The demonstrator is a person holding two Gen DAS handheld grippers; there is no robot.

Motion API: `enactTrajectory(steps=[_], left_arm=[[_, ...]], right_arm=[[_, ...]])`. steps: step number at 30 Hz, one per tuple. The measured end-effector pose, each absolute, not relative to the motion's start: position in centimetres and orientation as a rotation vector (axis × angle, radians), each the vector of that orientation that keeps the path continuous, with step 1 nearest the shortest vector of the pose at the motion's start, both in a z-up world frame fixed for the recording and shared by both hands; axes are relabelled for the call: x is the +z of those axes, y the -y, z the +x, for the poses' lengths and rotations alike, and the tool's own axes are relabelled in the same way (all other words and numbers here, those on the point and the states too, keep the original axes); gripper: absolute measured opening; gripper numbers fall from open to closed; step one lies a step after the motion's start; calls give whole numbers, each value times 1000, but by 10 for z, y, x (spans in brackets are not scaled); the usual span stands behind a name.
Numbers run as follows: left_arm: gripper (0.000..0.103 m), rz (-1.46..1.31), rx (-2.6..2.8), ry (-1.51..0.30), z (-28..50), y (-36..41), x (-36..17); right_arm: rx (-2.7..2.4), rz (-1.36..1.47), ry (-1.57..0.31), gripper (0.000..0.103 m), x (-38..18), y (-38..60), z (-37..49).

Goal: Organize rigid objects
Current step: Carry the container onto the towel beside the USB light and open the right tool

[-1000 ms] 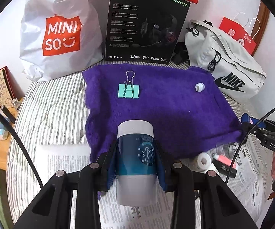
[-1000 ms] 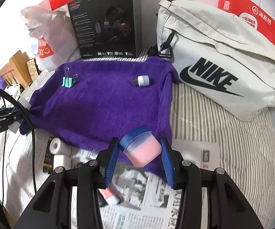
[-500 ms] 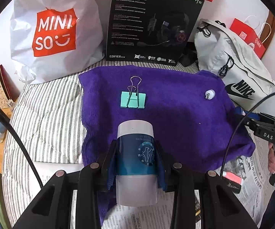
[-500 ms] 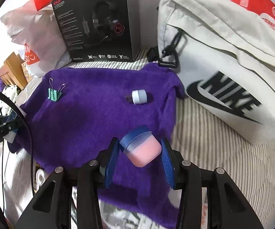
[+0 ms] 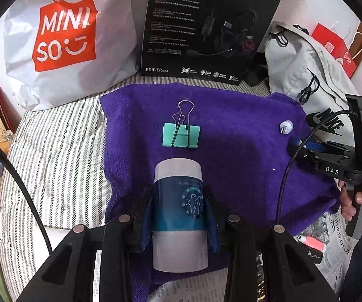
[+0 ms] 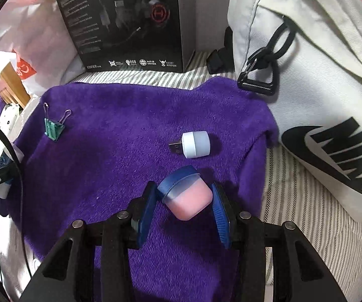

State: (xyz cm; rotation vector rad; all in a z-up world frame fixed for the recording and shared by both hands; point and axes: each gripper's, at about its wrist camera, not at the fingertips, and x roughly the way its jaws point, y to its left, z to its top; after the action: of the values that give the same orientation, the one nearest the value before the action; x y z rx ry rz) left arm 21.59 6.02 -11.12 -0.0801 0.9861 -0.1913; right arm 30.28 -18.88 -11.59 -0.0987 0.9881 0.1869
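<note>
On towel [image 5: 231, 151]: binder clip [image 5: 181, 138] left, USB plug [image 6: 195, 144] right.
Behind towel: shopping bag [image 5: 65, 42] left, headset box [image 5: 206, 25] centre, sling bag [image 6: 306, 75] right.
Under towel's near edge: newspaper [image 5: 336, 241].

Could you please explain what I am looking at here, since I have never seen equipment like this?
There is no robot: a person holds a hand-held claw in each hand, and each claw carries a wide-angle camera looking forward along its two fingers. One picture comes from the left claw, the other from the right claw. The left claw grips a white bottle with a blue label. The right claw has a small pink jar with a blue lid between its fingers. Both are above a purple towel spread on striped bedding. On the towel lie a green binder clip and a small white USB plug. Bags and a headset box stand behind.
</note>
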Motion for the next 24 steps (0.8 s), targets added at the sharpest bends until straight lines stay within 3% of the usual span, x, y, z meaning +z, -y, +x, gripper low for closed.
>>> enactTrajectory(steps=[8, 16, 24], left_arm=[[34, -80, -189, -1000, 226, -57, -118], [34, -68, -180, -1013, 239, -55, -127], [34, -26, -158, -1012, 253, -46, -130]], right_arm=[[181, -145, -974, 44, -117, 184, 305], [195, -128, -975, 56, -113, 187, 298], [194, -122, -932, 58, -92, 191, 263]])
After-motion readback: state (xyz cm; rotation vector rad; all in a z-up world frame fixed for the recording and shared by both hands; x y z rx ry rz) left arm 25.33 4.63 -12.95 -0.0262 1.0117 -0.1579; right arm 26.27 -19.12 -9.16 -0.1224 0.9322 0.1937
